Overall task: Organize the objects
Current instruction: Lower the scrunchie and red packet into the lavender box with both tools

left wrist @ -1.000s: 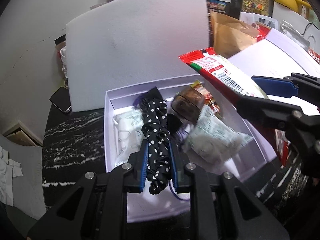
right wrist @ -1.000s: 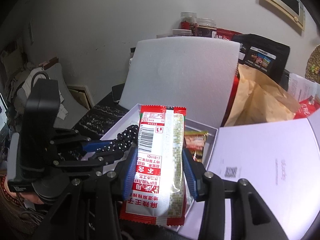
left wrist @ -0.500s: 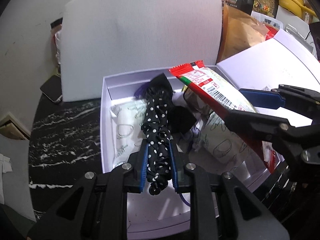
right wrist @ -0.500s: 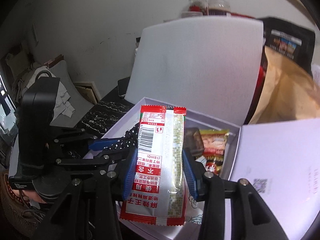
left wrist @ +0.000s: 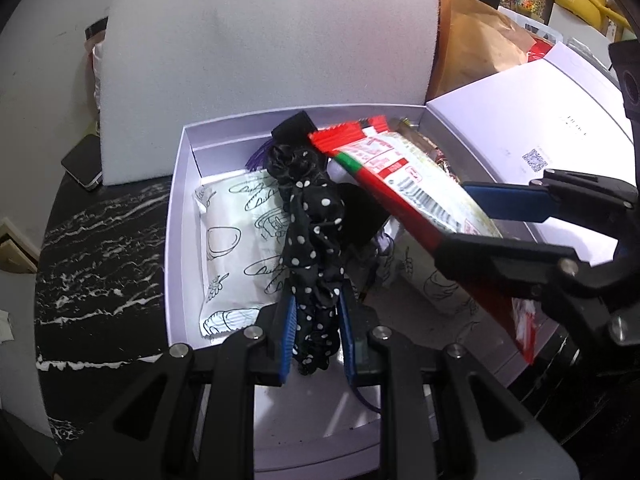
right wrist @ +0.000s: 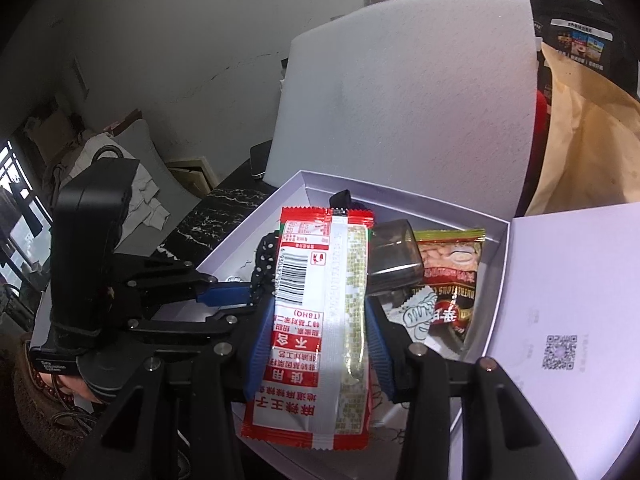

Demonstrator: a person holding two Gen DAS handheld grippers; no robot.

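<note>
Both tongs are loaded and hanging over the same white box (left wrist: 176, 240). The left gripper (left wrist: 316, 332) is pinched tight on a black polka-dot scrunchie (left wrist: 316, 240), which runs forward from between its blue pads (left wrist: 289, 332) out over the middle of the box. It's angled steeply down, tips just inside the near edge. The right gripper (right wrist: 320, 320) is clamped narrow on a red and white snack packet (right wrist: 320, 308), held across its middle so the ends stick out front and back. In the left view that packet (left wrist: 404, 176) crosses in from the right, its far end just beside the scrunchie's far end.

Inside the box: a white pouch with line drawings (left wrist: 236, 248) lies flat to the left of the scrunchie, with another one under the right tongs. Ahead of the right tongs there's a smoky clear plastic case (right wrist: 394, 256) and a red snack bag (right wrist: 450, 264).

Behind the box a white foam sheet (left wrist: 272, 60) stands upright. The open lid (right wrist: 568, 320) lies to the right of the right tongs.
</note>
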